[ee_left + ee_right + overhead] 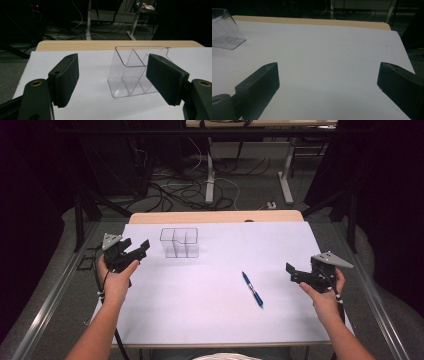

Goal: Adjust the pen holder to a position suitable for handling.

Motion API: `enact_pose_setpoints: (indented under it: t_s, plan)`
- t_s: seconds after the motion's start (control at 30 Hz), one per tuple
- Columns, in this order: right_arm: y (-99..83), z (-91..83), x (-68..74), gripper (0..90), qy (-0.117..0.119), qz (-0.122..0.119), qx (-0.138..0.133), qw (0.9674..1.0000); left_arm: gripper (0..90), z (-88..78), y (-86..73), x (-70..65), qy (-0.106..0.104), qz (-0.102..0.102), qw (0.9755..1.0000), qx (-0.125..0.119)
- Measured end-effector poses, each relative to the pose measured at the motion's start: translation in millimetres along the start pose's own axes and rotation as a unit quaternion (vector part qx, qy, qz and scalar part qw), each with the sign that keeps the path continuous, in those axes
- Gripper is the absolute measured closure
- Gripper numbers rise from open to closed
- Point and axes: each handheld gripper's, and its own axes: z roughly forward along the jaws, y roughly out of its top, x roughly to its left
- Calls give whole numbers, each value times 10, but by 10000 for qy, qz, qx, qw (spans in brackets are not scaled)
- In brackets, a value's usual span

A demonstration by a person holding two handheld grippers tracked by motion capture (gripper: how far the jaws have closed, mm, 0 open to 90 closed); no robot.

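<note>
Nearest the person, both forearms come in low over the white sheet [210,320] that covers the table, each hand holding its tool clear of the surface. The right gripper [296,274] is held above the sheet with its jaws spread wide and nothing between them; in the right gripper view only bare sheet lies between and ahead of the pads. The pen [252,289] lies flat on the sheet, off to this gripper's left and slightly nearer the person, well apart from its jaws and untouched, so it looks like the thing waiting to be picked up. The left gripper [138,251] is also spread, gripping nothing, and it points toward the clear bin [179,242], which stands upright just ahead of its tips; in the left gripper view the bin [132,72] sits beyond the gap between the pads [66,78], a little toward the right-hand pad, its open top and inner dividers visible. That aim suggests the left tool is there to steady the light bin, which would likely slide if nudged, while the right one fetches the pen; this is a judgement from the pose alone. Beyond the bin runs the bare wooden edge of the table [215,216], and farther off table legs and loose cables on the floor.
</note>
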Motion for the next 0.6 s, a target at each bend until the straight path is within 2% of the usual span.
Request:
enact_pose_setpoints:
  t_s: [0.17,0.43,0.6]
  plan:
    - [-4,0,-4,45,-17,16,43,10000,267,80,99,-44,299,205,9993,117]
    - [-13,9,-3,53,-7,74,42,10000,315,230,232,-118,507,242,9980,288]
    - [-15,10,-23,58,-63,34,64,10000,397,315,293,-138,601,256,9973,341]
